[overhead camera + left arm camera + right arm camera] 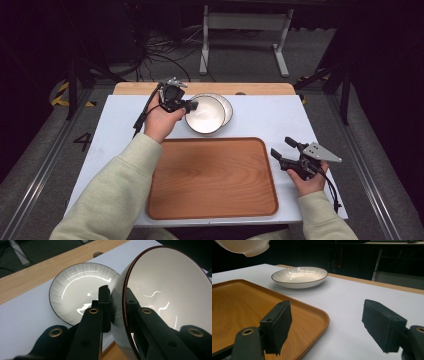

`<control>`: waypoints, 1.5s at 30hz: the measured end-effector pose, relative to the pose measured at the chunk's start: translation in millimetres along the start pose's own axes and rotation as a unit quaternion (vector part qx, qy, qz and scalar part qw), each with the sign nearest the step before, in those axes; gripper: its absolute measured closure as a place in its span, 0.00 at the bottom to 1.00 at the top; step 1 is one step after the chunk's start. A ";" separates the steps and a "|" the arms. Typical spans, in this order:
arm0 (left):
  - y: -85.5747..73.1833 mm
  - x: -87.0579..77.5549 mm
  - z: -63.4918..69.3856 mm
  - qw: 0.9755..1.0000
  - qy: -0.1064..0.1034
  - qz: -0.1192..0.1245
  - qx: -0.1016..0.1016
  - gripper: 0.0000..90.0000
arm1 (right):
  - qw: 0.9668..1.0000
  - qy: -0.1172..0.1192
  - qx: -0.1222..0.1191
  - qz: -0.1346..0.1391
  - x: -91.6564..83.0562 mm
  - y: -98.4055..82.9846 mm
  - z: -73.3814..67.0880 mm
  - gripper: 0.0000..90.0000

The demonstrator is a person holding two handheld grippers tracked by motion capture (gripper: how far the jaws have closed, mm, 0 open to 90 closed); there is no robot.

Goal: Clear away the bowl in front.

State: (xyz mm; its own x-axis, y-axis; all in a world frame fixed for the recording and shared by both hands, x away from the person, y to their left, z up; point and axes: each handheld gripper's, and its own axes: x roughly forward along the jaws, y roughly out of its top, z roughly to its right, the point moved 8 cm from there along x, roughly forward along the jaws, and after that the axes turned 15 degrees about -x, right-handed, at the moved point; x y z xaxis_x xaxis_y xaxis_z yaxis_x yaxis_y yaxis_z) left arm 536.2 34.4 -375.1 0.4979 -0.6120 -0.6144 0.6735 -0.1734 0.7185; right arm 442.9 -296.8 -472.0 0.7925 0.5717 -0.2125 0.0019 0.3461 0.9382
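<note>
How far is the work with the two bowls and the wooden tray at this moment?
Nothing is on the wooden tray yet. In hand: the left hand-held gripper is shut on the rim of a white bowl and holds it off the table. The shallow striped bowl sits on the white table. The right hand-held gripper is open and empty beside the tray.

Bowl (160, 290): glossy off-white interior, thin dark brown rim line, pale grey-white outer wall.
Plate (300, 277): cream-white, fine grey radial streaks running toward edge, thin dark rim line.
Tray (212, 177): warm orange-brown, wood-grain pattern, curved grain lines across base.
Counter (280, 117): white top sheet, light wood strip along far edge.
Left hand-held gripper (117, 305): black jaws, brass-coloured screw rings.
Right hand-held gripper (337, 327): black jaws, matt black pads; grey three-cornered plate on top.
Sleeves (115, 195): pale green-beige.
</note>
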 end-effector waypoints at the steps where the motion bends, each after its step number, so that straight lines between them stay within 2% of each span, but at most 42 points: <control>1: -0.3 -1.2 1.2 1.000 0.000 -0.001 0.002 0.90 | 1.000 0.000 0.000 0.000 0.0 0.0 0.0 0.27; 7: -3.8 -9.7 10.3 1.000 -0.009 -0.012 0.015 0.90 | 1.000 -0.001 0.000 0.001 0.0 0.1 0.0 0.27; 11: -7.0 -14.7 16.5 0.999 -0.018 -0.027 0.031 0.90 | 1.000 -0.001 0.000 0.000 -0.1 0.0 0.1 0.27; 16: -9.1 -21.5 21.5 0.998 -0.026 -0.031 0.041 0.90 | 1.000 -0.001 0.000 0.000 0.0 0.0 0.1 0.27; 25: -21.2 -26.6 33.2 0.995 -0.037 -0.052 0.071 0.91 | 1.000 -0.001 0.000 0.000 0.1 0.0 0.2 0.27; 29: -26.1 -26.5 36.4 0.993 -0.037 -0.066 0.093 0.91 | 1.000 -0.001 -0.001 0.000 0.1 0.0 0.1 0.27; 40: -40.8 -18.9 42.2 0.987 -0.049 -0.099 0.116 0.91 | 1.000 0.000 0.000 0.001 0.2 0.1 0.0 0.27; 42: -45.3 -16.4 42.3 0.985 -0.051 -0.107 0.125 0.90 | 1.000 0.000 -0.001 0.000 0.1 0.0 0.1 0.26; 45: -52.8 -11.8 42.2 0.983 -0.055 -0.118 0.130 0.90 | 1.000 -0.001 0.000 0.000 0.1 0.0 0.1 0.26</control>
State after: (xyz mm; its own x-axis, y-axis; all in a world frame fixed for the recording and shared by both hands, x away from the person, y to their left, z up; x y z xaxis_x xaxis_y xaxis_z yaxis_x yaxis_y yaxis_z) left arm 471.7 18.2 -392.1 0.2739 -0.6083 -0.7450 0.5941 -0.5021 0.6284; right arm 443.0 -296.8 -472.0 0.7931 0.5709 -0.2121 0.0013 0.3467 0.9380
